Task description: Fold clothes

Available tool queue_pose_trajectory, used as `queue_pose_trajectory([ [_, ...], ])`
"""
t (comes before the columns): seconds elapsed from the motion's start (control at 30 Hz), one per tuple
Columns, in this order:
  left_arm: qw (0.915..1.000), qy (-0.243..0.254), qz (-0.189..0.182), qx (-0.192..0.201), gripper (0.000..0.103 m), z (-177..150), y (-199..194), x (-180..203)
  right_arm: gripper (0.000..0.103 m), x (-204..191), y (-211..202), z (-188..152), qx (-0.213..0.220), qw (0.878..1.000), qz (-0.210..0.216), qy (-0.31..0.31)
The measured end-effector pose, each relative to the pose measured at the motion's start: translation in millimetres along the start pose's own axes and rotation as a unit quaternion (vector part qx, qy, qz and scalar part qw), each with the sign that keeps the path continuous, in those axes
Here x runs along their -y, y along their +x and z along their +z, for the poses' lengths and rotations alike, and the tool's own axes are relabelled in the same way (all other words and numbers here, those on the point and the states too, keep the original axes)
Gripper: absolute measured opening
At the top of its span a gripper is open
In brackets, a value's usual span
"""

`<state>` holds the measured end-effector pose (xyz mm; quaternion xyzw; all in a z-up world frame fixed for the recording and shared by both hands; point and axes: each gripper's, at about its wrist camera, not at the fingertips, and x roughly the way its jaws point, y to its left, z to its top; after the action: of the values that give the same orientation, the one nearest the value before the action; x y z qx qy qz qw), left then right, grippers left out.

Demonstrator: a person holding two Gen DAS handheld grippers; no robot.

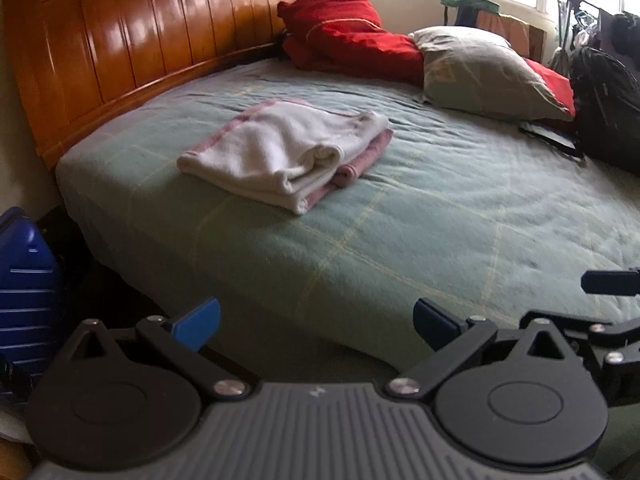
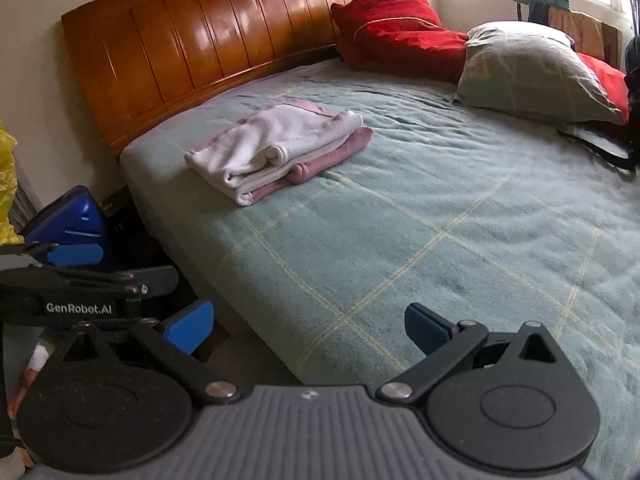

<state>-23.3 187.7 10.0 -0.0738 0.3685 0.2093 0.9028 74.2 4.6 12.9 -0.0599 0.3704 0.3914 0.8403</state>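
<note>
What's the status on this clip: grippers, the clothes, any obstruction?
Left gripper open, empty; right gripper open, empty. Folded white and pink clothes stacked on green bedspread, near headboard. Nothing blocking.

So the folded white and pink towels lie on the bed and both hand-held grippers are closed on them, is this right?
Not quite: both views show the towels on the bed, but the left hand-held gripper and right hand-held gripper are open, away from them.

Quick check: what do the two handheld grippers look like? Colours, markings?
Both match. The left gripper and right gripper each have a ribbed grey body, black linkage arms over round black discs with silver pivot screws, and ribbed blue finger pads. White "GenRobot.AI" lettering shows on the left one's side, seen from the right wrist.
</note>
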Motion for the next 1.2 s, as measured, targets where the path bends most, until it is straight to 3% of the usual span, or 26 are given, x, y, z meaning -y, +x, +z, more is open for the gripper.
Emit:
queue_pose_trajectory([
  [1.2,0.9998,-0.006,0.009,0.014,0.102,-23.4,-31.8,-15.5,0.103,-40.0,-24.2,-19.0,0.025,1.0,0.002,-0.015],
])
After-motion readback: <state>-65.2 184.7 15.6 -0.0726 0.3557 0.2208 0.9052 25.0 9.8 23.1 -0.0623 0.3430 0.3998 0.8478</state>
